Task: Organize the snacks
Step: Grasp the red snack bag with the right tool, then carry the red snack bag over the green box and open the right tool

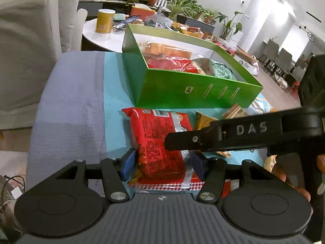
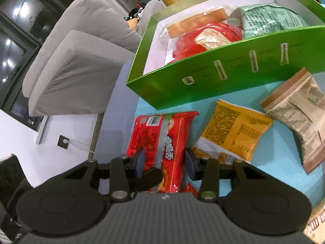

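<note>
A red snack packet [image 1: 160, 140] lies on the turquoise mat [image 1: 113, 93] in front of the green box [image 1: 182, 93]. My left gripper [image 1: 162, 162] has its blue pads on both sides of the packet's near end, closed on it. My right gripper [image 2: 165, 162] straddles the same red packet [image 2: 164, 136] from the other side, pads against it. The right gripper's black finger [image 1: 223, 136] crosses the left wrist view over the packet. The green box [image 2: 223, 79] holds a bread pack [image 2: 199, 20], a red bag [image 2: 203, 38] and a pale green bag [image 2: 270, 20].
A yellow packet [image 2: 233, 132] and a brown-and-cream packet [image 2: 300, 118] lie on the mat [image 2: 274, 162] right of the red one. A grey sofa [image 2: 77, 57] stands to the left. A white round table [image 1: 101, 36] with a yellow can [image 1: 104, 21] is behind the box.
</note>
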`<state>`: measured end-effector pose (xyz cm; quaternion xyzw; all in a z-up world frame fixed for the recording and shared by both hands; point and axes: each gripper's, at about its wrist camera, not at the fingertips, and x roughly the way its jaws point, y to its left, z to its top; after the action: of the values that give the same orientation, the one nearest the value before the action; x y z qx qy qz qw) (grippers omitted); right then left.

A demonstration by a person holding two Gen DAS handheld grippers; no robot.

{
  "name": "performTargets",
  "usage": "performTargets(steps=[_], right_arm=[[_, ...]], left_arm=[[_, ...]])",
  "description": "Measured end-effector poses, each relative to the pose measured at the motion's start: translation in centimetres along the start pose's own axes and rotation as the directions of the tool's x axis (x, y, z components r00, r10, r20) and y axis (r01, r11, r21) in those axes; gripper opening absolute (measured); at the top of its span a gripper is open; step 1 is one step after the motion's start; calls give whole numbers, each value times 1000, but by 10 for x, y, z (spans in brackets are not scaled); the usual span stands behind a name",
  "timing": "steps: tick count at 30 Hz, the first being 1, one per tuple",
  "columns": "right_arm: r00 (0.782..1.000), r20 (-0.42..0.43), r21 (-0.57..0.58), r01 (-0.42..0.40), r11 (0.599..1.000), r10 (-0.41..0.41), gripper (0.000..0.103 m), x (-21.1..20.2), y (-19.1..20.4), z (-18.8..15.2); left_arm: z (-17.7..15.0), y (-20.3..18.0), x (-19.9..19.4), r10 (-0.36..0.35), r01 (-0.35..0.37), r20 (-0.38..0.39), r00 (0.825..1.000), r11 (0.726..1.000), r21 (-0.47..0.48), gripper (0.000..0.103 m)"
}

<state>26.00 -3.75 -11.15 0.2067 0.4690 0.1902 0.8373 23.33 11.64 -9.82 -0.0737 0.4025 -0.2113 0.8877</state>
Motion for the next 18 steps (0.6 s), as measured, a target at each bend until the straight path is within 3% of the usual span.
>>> performTargets(steps=[10,18], right_arm=[[990,135,-68,-42,997,51,28,-62,16,5],[964,264,-110,8,994,22,29,-114,8,41]], left_arm=[[23,-38,-49,-18,7,139,990,997,76,53],[71,-94,-48,-46,11,213,976,986,166,53]])
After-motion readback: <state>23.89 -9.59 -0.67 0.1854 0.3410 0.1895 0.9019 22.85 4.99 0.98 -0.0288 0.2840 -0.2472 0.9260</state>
